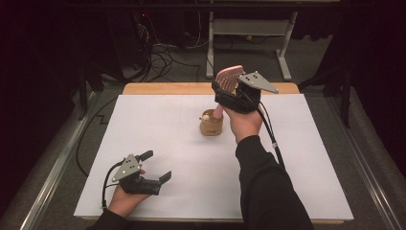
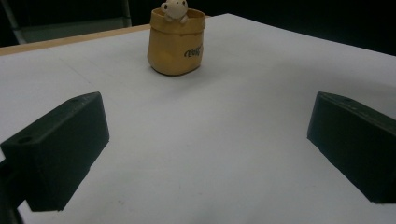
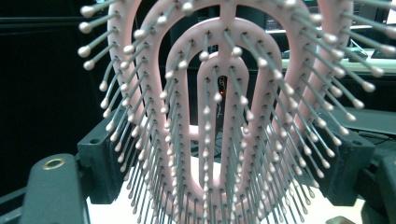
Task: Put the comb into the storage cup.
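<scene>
A pink hairbrush with pale ball-tipped bristles stands head up above the table's far middle, and my right gripper is shut on it. Its handle points down to a small yellow pot. In the right gripper view the hairbrush faces the camera between the two black jaws of the right gripper. My left gripper rests open on the white sheet at the near left with nothing between its jaws. From the left gripper the yellow pot sits ahead, a small cream toy figure peeking from it.
A white sheet covers the wooden table. Beyond the table's far edge are the legs of a white desk and loose cables on a dark floor. Metal rails run along both sides.
</scene>
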Available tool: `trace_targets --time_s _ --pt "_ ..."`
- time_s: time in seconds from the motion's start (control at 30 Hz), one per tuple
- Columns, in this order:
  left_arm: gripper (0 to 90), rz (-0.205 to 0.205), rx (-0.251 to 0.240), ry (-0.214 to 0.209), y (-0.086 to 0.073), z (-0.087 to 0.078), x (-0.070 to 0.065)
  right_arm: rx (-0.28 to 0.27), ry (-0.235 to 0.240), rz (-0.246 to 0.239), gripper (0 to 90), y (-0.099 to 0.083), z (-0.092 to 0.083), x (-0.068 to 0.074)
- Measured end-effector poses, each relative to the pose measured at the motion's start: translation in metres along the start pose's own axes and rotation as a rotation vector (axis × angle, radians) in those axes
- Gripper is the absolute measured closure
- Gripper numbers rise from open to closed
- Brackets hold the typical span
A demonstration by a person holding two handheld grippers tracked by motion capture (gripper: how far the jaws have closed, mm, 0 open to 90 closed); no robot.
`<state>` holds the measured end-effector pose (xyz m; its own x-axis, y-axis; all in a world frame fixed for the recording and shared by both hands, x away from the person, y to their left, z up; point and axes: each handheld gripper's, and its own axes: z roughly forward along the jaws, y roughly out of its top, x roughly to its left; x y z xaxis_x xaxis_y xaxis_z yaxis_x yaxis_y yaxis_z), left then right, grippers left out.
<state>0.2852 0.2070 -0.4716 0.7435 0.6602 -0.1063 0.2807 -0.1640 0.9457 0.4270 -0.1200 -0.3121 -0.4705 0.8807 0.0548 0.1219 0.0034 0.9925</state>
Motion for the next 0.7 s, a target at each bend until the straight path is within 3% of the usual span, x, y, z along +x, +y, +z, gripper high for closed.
trace_targets --time_s 0.27,0.47,0.7 --pt "0.0 -0.007 0.01 -0.022 0.0 0.001 0.001 0.021 -0.002 0.006 20.1 -0.007 0.015 0.001" --pt "0.0 -0.014 -0.008 -0.014 0.0 -0.001 0.001 0.039 -0.001 0.002 20.1 -0.014 0.029 0.006" --pt "0.0 -0.014 0.011 -0.023 0.0 0.0 0.0 0.054 -0.005 0.009 20.1 -0.022 0.037 0.008"
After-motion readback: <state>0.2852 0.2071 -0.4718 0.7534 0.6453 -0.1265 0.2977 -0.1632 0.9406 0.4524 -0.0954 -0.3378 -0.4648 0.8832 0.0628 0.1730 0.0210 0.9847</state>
